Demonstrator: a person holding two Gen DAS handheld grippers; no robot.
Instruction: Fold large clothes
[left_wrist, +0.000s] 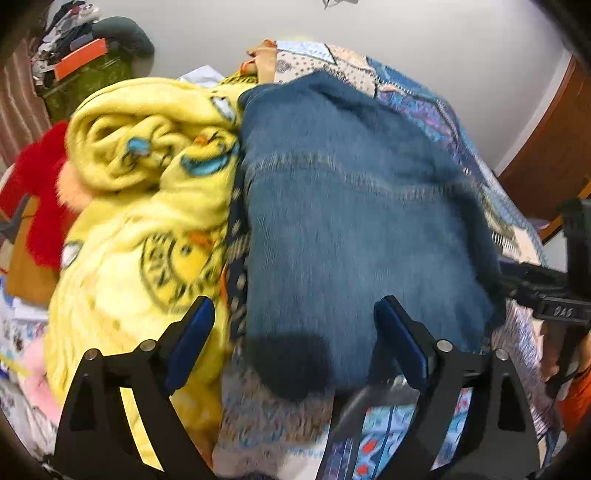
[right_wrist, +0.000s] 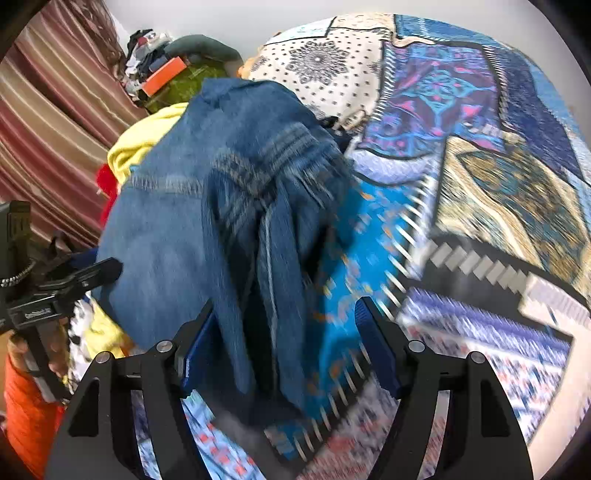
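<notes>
White wall backs a bed spread with a patchwork-printed bedcover in blues, purples and cream (right_wrist: 476, 122); striped maroon curtains (right_wrist: 55, 122) hang at 10 o'clock in the right wrist view.

On the bedcover lies the task's thing, a large blue woollen garment with pale woven stripes (left_wrist: 351, 206). In the left wrist view it fills the middle, its near edge a dark, blurred corner between the fingers. In the right wrist view a loose flap is bunched and drooping toward 6 o'clock.

Just beside it, at 9 o'clock in the left view, is a rumpled yellow fleece blanket with cartoon prints (left_wrist: 147, 177), touching the garment's edge; a red fluffy item (left_wrist: 40, 192) sits beyond.

The left gripper (left_wrist: 295, 332) has its jaws spread wide and holds nothing; the cloth seems to lie beneath them, though I cannot tell if the pads touch. The right gripper (right_wrist: 284, 332) is likewise spread, the hanging flap passing between its fingers without being pinched, as far as blur allows.

Risks, as I judge them:
- Closing the left jaws here could catch the yellow blanket or the bedcover along with the wool, dragging them into the fold.
- The right jaws might grab only the bunched flap, so the fold comes out crooked.
- Thick, slippery knit may slide from a shallow pinch when lifted.
</notes>
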